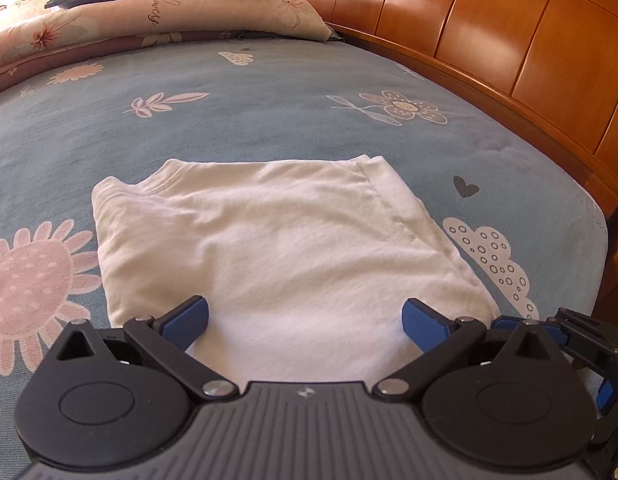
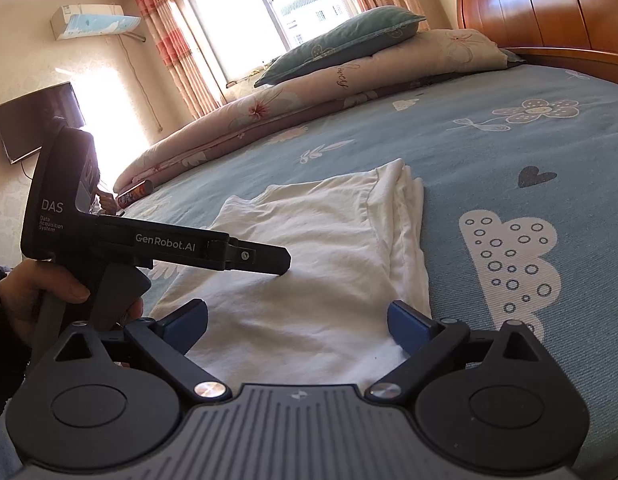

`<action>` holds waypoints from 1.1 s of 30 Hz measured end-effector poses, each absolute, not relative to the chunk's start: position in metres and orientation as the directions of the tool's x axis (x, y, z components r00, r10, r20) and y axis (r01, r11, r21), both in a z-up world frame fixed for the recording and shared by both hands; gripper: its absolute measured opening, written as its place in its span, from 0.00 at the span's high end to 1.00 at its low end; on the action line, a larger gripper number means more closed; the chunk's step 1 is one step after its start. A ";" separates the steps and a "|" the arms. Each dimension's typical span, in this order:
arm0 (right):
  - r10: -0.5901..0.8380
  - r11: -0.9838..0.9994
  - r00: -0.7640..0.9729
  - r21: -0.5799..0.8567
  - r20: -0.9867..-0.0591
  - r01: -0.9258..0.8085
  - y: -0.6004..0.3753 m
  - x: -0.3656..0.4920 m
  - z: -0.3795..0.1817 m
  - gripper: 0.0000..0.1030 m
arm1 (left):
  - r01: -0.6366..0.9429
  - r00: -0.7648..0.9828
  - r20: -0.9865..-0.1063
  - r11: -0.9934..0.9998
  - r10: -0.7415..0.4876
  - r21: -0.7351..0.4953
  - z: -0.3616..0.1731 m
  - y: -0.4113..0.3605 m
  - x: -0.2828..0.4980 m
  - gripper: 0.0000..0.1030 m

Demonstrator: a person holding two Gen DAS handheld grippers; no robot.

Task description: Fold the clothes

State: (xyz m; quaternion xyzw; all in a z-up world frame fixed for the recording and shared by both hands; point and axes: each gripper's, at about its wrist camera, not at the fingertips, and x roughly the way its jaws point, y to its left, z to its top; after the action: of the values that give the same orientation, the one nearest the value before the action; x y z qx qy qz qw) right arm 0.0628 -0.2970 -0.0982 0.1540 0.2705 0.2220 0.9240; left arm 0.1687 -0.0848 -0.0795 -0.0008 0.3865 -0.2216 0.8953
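Note:
A white T-shirt (image 1: 277, 240) lies folded into a rough rectangle on the blue flowered bed sheet (image 1: 269, 100); it also shows in the right wrist view (image 2: 317, 248). My left gripper (image 1: 305, 322) is open and empty, its blue pads low over the shirt's near edge. My right gripper (image 2: 297, 322) is open and empty over the shirt's near right part. The left gripper (image 2: 283, 266) shows from the side in the right wrist view, tip down on the shirt. The right gripper's fingers (image 1: 589, 356) show at the right edge of the left wrist view.
A wooden headboard (image 1: 509, 48) runs along the right of the bed. Stacked quilt and pillow (image 2: 349, 64) lie at the far side by the window (image 2: 265, 12). A small can (image 2: 135, 194) lies near the quilt. A TV (image 2: 33, 120) hangs on the left wall.

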 end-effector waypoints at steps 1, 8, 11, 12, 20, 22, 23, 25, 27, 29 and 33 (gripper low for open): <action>0.496 0.853 0.754 0.407 -0.431 -0.328 -0.297 0.063 -0.098 0.03 | 0.391 0.604 -0.687 0.901 -0.405 -0.187 -0.080 -0.083 0.169 0.01; 0.518 0.831 0.744 0.453 -0.422 -0.322 -0.300 0.065 -0.100 0.00 | 0.407 0.581 -0.702 0.894 -0.413 -0.189 -0.080 -0.084 0.172 0.01; 0.515 0.835 0.744 0.445 -0.425 -0.323 -0.299 0.065 -0.100 0.00 | 0.401 0.571 -0.707 0.893 -0.417 -0.203 -0.079 -0.083 0.174 0.01; 0.513 0.837 0.745 0.440 -0.427 -0.324 -0.298 0.065 -0.100 0.00 | 0.399 0.568 -0.711 0.894 -0.414 -0.202 -0.078 -0.083 0.175 0.01; 0.491 0.861 0.744 0.380 -0.454 -0.336 -0.290 0.064 -0.101 0.00 | 0.365 0.614 -0.722 0.926 -0.317 -0.096 -0.056 -0.098 0.161 0.01; 0.477 0.873 0.745 0.350 -0.466 -0.339 -0.285 0.063 -0.101 0.00 | 0.367 0.633 -0.712 0.928 -0.304 -0.070 -0.048 -0.099 0.154 0.01; 0.467 0.880 0.746 0.329 -0.475 -0.342 -0.282 0.063 -0.101 0.00 | 0.370 0.641 -0.706 0.927 -0.301 -0.060 -0.043 -0.099 0.151 0.01; 0.451 0.891 0.749 0.294 -0.486 -0.346 -0.277 0.061 -0.101 0.00 | 0.372 0.644 -0.707 0.927 -0.293 -0.045 -0.036 -0.097 0.145 0.01; 0.446 0.893 0.752 0.292 -0.485 -0.342 -0.277 0.060 -0.101 0.00 | 0.355 0.643 -0.720 0.935 -0.261 -0.022 -0.032 -0.095 0.142 0.01; 0.451 0.890 0.753 0.309 -0.480 -0.336 -0.279 0.061 -0.101 0.00 | 0.339 0.643 -0.727 0.941 -0.241 -0.012 -0.029 -0.091 0.137 0.01; 0.474 0.865 0.761 0.395 -0.444 -0.309 -0.291 0.059 -0.095 0.00 | 0.345 0.649 -0.710 0.937 -0.273 -0.046 -0.027 -0.078 0.118 0.01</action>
State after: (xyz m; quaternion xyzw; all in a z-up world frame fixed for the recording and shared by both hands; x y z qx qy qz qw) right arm 0.0592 -0.2909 -0.0950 0.1507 0.2739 0.2114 0.9261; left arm 0.1175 -0.0780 -0.0271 0.0468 0.3829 -0.1706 0.9067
